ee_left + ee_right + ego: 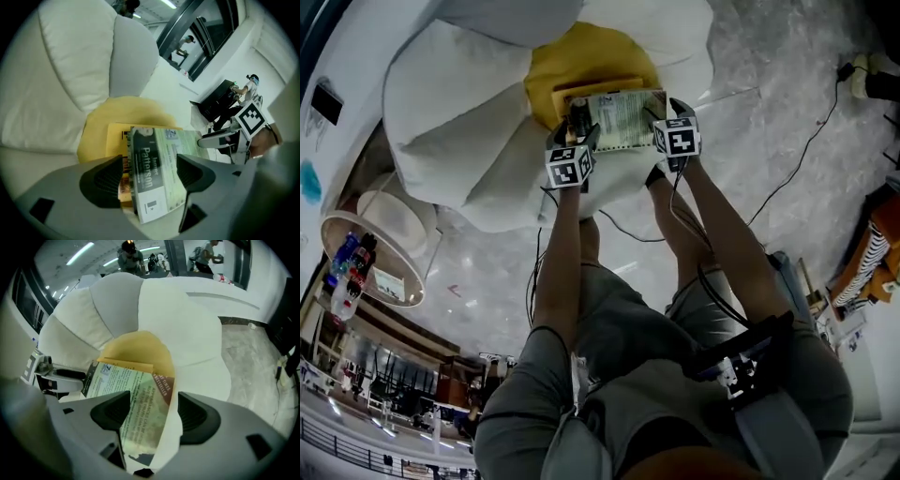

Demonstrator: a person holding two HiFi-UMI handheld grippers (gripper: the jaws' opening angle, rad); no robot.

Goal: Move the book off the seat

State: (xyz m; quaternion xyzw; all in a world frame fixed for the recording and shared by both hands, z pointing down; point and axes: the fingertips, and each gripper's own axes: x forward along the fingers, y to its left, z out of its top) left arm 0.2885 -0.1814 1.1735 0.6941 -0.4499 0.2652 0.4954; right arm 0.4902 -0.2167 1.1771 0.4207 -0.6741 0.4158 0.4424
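A pale green paperback book [623,119] lies on a yellow book [116,136] on the yellow centre cushion [581,56] of a flower-shaped seat with white petals [450,94]. My left gripper [579,122] is at the book's left end, jaws open. In the left gripper view the spine end of the paperback [152,164] shows in the gap of that gripper [150,178], with the pads not pressing. My right gripper [667,111] stands open at the book's right end; the book [140,394] shows between the jaws of that gripper [154,413].
The seat stands on a grey marble floor [769,94]. A black cable [797,159] runs across the floor at the right. A round side table [370,258] with bottles is at the left. The person's legs fill the lower head view.
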